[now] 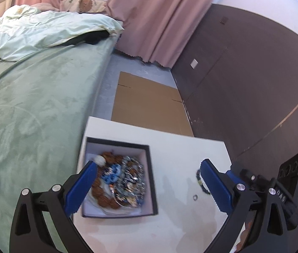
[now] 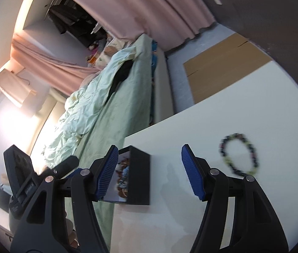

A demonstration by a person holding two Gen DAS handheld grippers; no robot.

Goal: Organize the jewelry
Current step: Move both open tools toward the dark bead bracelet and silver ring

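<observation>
A black box with a white lining (image 1: pixel 151 181) stands on the white table (image 1: pixel 187 147) and holds a pile of jewelry (image 1: pixel 119 181): brown beads, blue pieces, silver chains. My left gripper (image 1: pixel 148 186) is open and empty above the box's right side. A small ring (image 1: pixel 195 197) lies on the table right of the box, and a dark bead bracelet (image 1: pixel 200 181) is half hidden behind my right finger. In the right wrist view my right gripper (image 2: pixel 149 171) is open and empty over the table, the box (image 2: pixel 139 175) is by its left finger, and the bracelet (image 2: pixel 240 155) lies to its right.
A bed with a green sheet (image 1: pixel 33 109) runs along the table's left side. Flat cardboard (image 1: pixel 149 101) lies on the floor beyond the table. A dark wall (image 1: pixel 254 84) stands on the right, pink curtains (image 1: pixel 159 21) behind. The other gripper's body (image 1: pixel 288 187) shows at the right.
</observation>
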